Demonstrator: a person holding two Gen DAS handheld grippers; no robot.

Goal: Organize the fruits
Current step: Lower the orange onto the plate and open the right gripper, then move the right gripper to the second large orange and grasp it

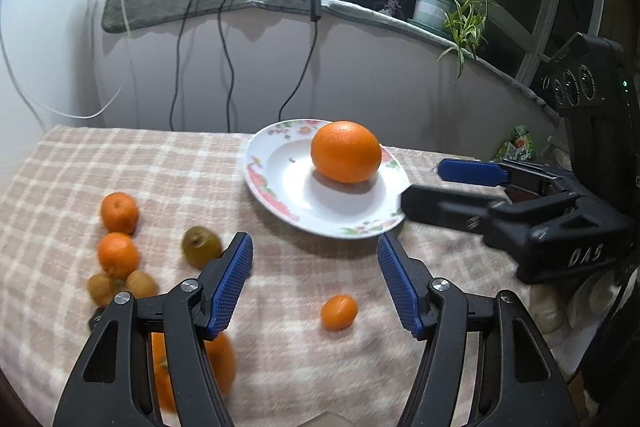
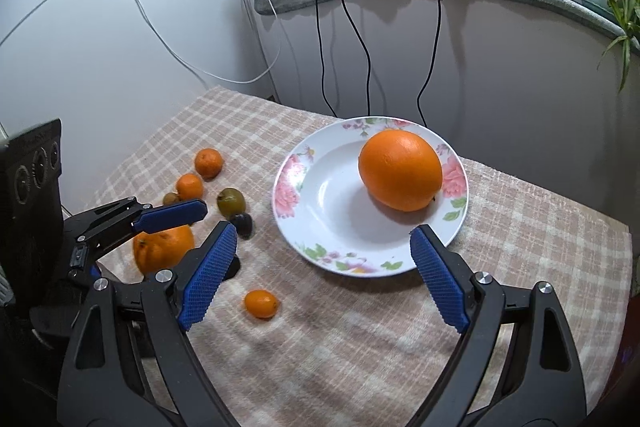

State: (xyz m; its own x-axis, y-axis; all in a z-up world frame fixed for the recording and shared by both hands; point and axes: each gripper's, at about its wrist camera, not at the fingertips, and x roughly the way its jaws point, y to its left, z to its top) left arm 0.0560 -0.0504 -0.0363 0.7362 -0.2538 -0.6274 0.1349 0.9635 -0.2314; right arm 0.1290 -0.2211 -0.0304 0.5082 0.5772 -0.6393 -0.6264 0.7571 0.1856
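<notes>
One large orange (image 2: pixel 400 169) is already seated on the flowered plate (image 2: pixel 320 223); the remaining fruit lies loose on the checked cloth of the worktop (image 2: pixel 520 227). Both claws are seen wide apart and empty, nothing lying between their blue pads.

The left claw (image 1: pixel 314 275) is poised above the cloth, and a second large orange (image 2: pixel 164 247) lies directly under its left finger, close in and partly hidden. This fruit is judged nearest to the left claw, a short way below and to its left. It is roughly round, so no long axis governs the grip.

The small oval kumquat (image 2: pixel 262 303) lies alone between the two claws, just ahead of the right claw (image 2: pixel 324 277), whose right pad overlaps the plate's near rim in its own view. The kumquat's long axis runs roughly across that view.

Further left, two mandarins (image 1: pixel 119 213), a greenish fruit (image 1: pixel 202 247), a dark plum (image 2: pixel 243 223) and small brown fruits (image 1: pixel 140 283) are clustered close together, some touching.

Crowding in that cluster is noted as the main obstruction; neighbours may be nudged. Cables hang behind the worktop, well clear.
</notes>
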